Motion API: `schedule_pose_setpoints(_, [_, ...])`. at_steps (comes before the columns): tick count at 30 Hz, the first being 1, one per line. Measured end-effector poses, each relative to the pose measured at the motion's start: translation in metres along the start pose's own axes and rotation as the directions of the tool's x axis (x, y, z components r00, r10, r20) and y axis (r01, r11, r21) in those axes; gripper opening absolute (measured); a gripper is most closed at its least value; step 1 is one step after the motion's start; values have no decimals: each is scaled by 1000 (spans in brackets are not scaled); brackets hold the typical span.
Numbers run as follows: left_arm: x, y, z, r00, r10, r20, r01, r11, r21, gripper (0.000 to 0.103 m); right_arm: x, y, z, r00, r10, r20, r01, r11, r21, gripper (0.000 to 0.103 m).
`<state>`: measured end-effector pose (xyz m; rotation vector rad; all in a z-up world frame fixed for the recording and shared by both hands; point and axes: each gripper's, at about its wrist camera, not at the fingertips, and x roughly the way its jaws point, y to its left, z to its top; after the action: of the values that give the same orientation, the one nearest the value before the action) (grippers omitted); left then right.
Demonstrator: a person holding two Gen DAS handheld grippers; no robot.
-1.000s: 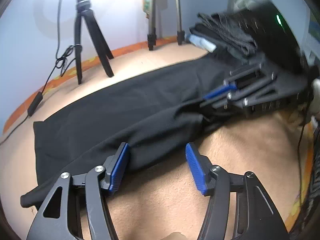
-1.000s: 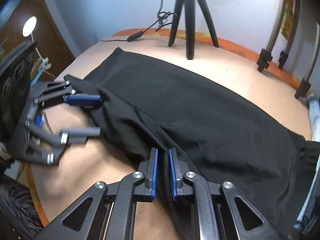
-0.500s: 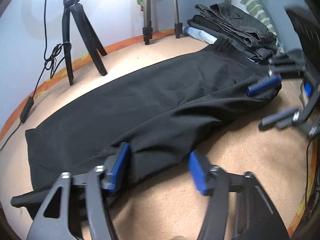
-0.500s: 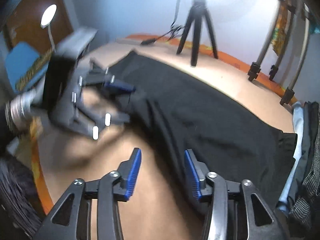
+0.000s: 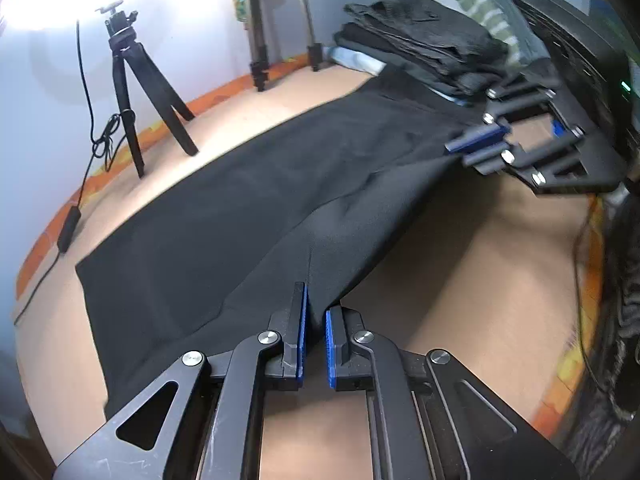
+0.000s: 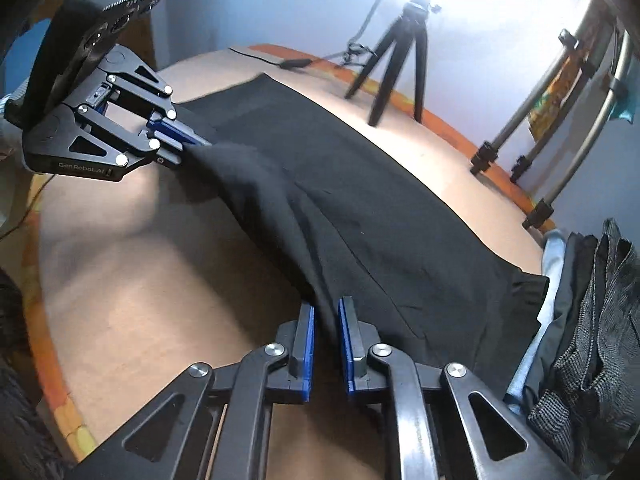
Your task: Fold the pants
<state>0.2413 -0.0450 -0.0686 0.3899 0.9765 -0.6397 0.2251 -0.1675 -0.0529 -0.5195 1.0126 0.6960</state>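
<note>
Left wrist view: left gripper [image 5: 315, 322] jaws have just been closing, now pinched on near edge of pants [image 5: 256, 208]; edge lifted off desk [image 5: 460, 280]. Pants lie long across desk, landmark tripod [image 5: 136, 92] behind, pile of clothes [image 5: 420, 52] at their far end.

Right wrist view: right gripper [image 6: 326, 330] jaws have just been closing, now narrow, clamped on same near edge toward pile end. Pants look doubled leg on leg; cross folds likely left.
</note>
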Motion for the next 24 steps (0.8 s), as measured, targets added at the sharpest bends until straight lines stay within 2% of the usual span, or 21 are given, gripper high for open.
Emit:
schedule_pose_setpoints(2, [2,-6,-9,996,-62,-61,62,998,-9,10,-5,3,-2,1000,23,-7,-23,1000,-8,14])
schedule_pose_setpoints(3, [4,-10,-17,994,-60,-94,59,998,-16,11,-5,4,-5,999,33,-26,-34,999,-13,30])
schedule_pose_setpoints(4, [6,-15,-26,992,-51,-119,49,999,-18,11,-6,5,-8,999,11,-34,-11,1000,-14,43])
schedule_pose_setpoints(5, [5,-18,-35,990,-49,-132,47,999,-17,13,-6,6,-11,999,-13,-31,12,1000,-13,43])
schedule_pose_setpoints(8, [-7,-17,-53,994,-39,-101,32,997,-64,16,-12,8,-15,999,28,-15,-28,1000,5,41])
schedule_pose_setpoints(10, [-21,-6,-63,999,-13,-46,6,991,-133,23,-16,9,-15,998,59,-1,-59,998,16,41])
schedule_pose_setpoints(11, [-27,2,-68,1000,8,-23,-12,986,-169,34,-17,10,-15,998,62,0,-62,998,19,41])
schedule_pose_setpoints(12, [-34,13,-73,999,39,3,-38,975,-219,44,-18,10,-16,998,59,1,-59,998,25,41])
schedule_pose_setpoints(14, [-45,37,-85,996,77,46,-58,942,-331,46,-18,6,-20,999,54,-2,-54,997,63,42])
schedule_pose_setpoints(15, [-50,53,-91,993,99,63,-66,915,-397,46,-20,-1,-25,999,47,1,-47,993,108,44])
schedule_pose_setpoints(18, [-50,83,-106,987,148,63,-94,850,-519,46,-29,-25,-42,1000,8,16,-12,969,249,55])
schedule_pose_setpoints(20, [-46,102,-115,984,168,52,-106,801,-589,46,-37,-49,-56,999,-14,33,1,930,369,56])
schedule_pose_setpoints(21, [-43,108,-117,985,166,49,-101,783,-613,46,-42,-64,-67,999,-25,40,4,897,443,56])
schedule_pose_setpoints(22, [-40,113,-118,985,168,51,-100,774,-626,46,-47,-78,-78,998,-34,47,6,858,514,56])
schedule_pose_setpoints(24, [-35,113,-118,983,179,49,-111,775,-623,46,-55,-100,-97,997,-38,61,-7,798,603,57])
